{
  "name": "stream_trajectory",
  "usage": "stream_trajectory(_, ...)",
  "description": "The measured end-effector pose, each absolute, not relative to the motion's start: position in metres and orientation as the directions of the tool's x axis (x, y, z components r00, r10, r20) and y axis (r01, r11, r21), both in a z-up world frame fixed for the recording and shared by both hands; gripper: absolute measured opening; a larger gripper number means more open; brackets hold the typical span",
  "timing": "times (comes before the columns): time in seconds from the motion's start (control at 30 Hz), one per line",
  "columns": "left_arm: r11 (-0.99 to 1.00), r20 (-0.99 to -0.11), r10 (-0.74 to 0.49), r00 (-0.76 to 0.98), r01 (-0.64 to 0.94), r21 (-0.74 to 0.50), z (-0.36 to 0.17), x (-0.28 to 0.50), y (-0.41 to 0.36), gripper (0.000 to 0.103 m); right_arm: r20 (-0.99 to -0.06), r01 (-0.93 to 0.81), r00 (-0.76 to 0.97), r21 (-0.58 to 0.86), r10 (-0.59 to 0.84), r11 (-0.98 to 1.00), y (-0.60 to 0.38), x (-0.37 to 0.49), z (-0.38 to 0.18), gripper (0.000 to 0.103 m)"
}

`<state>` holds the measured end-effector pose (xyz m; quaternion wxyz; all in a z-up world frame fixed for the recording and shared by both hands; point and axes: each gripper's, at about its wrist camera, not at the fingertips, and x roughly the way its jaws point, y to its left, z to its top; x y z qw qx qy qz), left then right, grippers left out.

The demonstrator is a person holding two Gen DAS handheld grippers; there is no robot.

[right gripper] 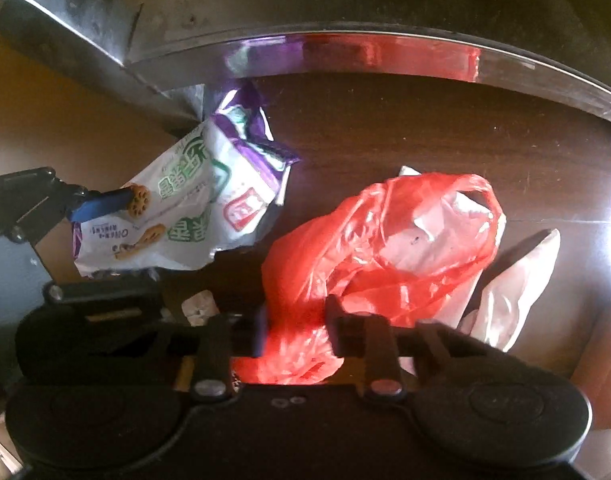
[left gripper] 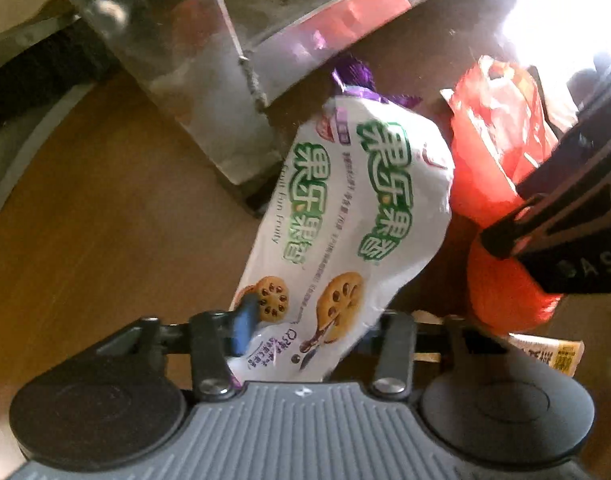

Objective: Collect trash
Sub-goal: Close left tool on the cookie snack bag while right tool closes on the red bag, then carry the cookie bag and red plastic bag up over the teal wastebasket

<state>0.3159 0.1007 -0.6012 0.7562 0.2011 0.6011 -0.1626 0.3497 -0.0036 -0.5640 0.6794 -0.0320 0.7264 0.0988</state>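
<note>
My left gripper (left gripper: 305,332) is shut on a white and purple biscuit wrapper (left gripper: 345,216) with green lettering and holds it above the brown floor. The wrapper also shows in the right wrist view (right gripper: 185,204), with the left gripper (right gripper: 105,204) pinching its left edge. My right gripper (right gripper: 295,320) is shut on the bunched end of a red plastic bag (right gripper: 377,240), whose open mouth faces away. In the left wrist view the red bag (left gripper: 497,160) hangs to the right of the wrapper under the right gripper (left gripper: 517,228).
A shiny metal furniture frame (right gripper: 345,52) with a leg (left gripper: 225,120) stands just behind the trash. A clear plastic wrapper (right gripper: 517,288) lies right of the red bag. A small yellow packet (left gripper: 553,356) and a white scrap (right gripper: 199,308) lie on the floor.
</note>
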Motion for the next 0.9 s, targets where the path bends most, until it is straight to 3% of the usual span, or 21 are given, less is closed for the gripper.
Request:
stream_trajectory(0.1, 0.861, -0.97, -0.009, 0.244, 0.496, 0.117, -0.596, 0.316, 0.1, 0.022, -0.996, -0.199, -0.062, 0.082, 0.071, 0.977, -0.004, 0.347, -0.561, 0.014)
stream_trajectory(0.27, 0.857, -0.967, -0.029, 0.255, 0.504, 0.108, -0.583, 0.312, 0.099, 0.006, -0.997, -0.215, -0.037, 0.067, 0.06, 0.974, -0.005, 0.34, -0.547, 0.009)
stream_trajectory(0.53, 0.839, -0.968, -0.072, 0.24, 0.54, 0.071, -0.544, 0.292, 0.108, 0.004, -0.997, -0.2, 0.022, 0.072, 0.078, 0.977, -0.026, 0.329, -0.497, 0.007)
stream_trajectory(0.9, 0.709, -0.948, -0.156, 0.278, 0.699, 0.088, -0.422, 0.262, 0.091, 0.004, -0.984, -0.185, 0.125, 0.1, 0.124, 0.978, -0.056, 0.308, -0.38, 0.006)
